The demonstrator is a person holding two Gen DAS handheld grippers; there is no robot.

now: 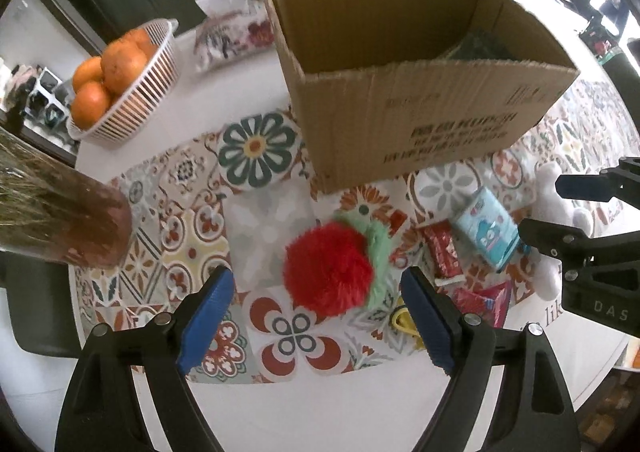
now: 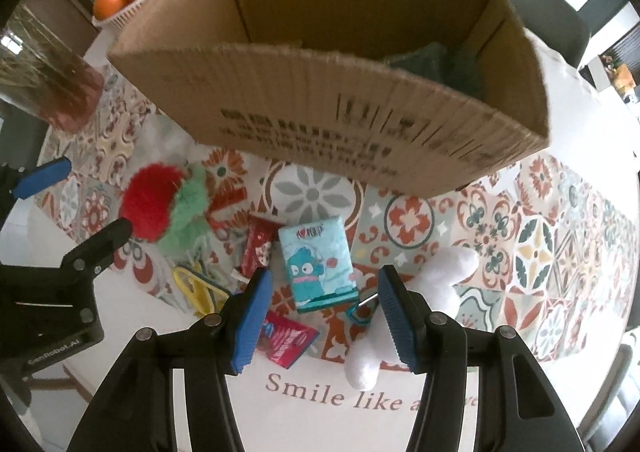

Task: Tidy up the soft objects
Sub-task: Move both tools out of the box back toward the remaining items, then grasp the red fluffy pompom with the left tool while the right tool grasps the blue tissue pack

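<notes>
Patterned tablecloth (image 1: 256, 148) on a white table, both claws parted and holding nothing.
Left gripper (image 1: 318, 316): red-and-green plush (image 1: 332, 268) between and just ahead of its fingers, cardboard box (image 1: 400, 124) beyond, orange basket (image 1: 132, 100) far left. Right gripper (image 2: 322, 312): blue tissue pack (image 2: 320, 264) just ahead, white plush (image 2: 444, 280) touching its right finger, red wrapper (image 2: 260, 248) and yellow clip (image 2: 196, 284) to its left; box wall blocks the way forward.

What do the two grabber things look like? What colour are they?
Both grippers, left gripper and right gripper, have black plastic arms with silver screws. Their fingers carry ridged blue pads. White lettering marks each black body. No cables or sleeves show.
</notes>
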